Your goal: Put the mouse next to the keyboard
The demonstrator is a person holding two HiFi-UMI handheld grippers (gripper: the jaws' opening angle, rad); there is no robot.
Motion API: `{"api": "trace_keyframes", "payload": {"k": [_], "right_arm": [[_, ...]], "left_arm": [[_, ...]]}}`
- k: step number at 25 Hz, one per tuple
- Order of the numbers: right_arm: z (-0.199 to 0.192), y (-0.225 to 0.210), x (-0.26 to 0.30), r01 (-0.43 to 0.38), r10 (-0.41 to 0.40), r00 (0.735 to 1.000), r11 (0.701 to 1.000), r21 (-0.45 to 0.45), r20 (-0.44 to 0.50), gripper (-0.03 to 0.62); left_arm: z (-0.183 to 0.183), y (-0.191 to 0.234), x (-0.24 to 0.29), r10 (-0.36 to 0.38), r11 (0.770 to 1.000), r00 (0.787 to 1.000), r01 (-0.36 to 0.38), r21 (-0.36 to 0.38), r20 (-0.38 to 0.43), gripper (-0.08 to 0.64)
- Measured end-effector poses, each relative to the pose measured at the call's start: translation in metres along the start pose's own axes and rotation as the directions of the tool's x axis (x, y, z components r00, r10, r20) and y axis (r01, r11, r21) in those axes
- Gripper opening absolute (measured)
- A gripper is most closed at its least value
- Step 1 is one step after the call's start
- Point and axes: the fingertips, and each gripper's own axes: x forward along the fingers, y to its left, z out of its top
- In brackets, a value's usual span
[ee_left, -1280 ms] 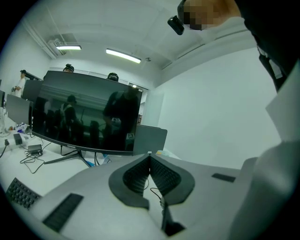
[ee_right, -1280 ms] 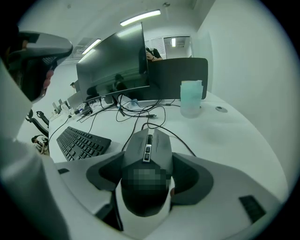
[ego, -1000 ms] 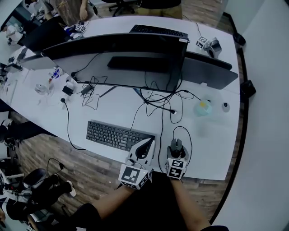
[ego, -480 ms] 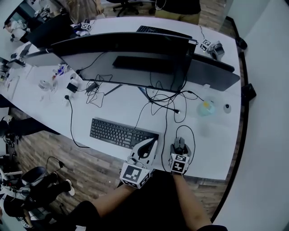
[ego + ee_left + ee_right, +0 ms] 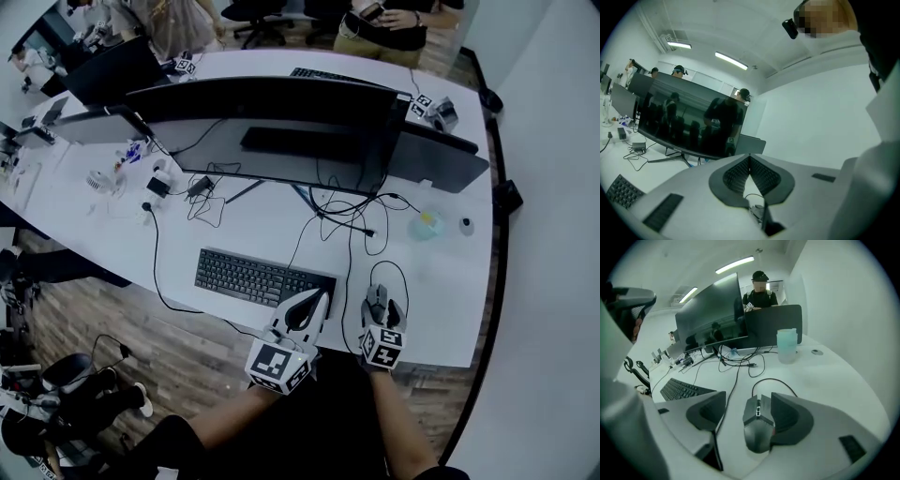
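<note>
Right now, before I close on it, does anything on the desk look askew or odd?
Nothing spilled or damaged. The mouse sits off-centre in the open right tongs, against one jaw with a gap to the other. Loose cables tangle behind the keyboard.

Cool, even light falls from ceiling strip lights (image 5: 731, 60), leaving the white desk (image 5: 441, 281) bright and its shadows faint and soft. The dark monitor screen (image 5: 689, 117) mirrors dim silhouettes. Both gripper views bulge like a fisheye, with black corners, and the head view curves at its edges. The left gripper (image 5: 749, 157), close to the lens, looks slightly soft.
</note>
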Motion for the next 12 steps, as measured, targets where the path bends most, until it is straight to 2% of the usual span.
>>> {"api": "trace_keyframes", "payload": {"k": [4,9,10,12], "right_arm": [[0.035,0.017,-0.027,-0.038,0.037,0.997,0.999,0.021,0.071,0.314],[0.078,0.052,-0.073,-0.147,0.136,0.979,0.987,0.065,0.150,0.297],[0.088,0.059,-0.085,-0.152,0.142,0.974,0.988,0.042,0.179,0.248],[0.107,0.073,-0.108,-0.153,0.151,0.959,0.988,-0.013,0.238,0.084]], "left_arm": [[0.013,-0.012,-0.007,-0.035,0.999,0.999,0.034,0.028,0.031,0.005],[0.023,-0.018,-0.016,-0.057,0.998,0.996,0.055,0.038,0.063,0.005],[0.026,-0.018,-0.017,-0.061,0.997,0.996,0.059,0.040,0.068,0.005],[0.031,-0.019,-0.021,-0.071,0.997,0.995,0.068,0.043,0.076,0.005]]}}
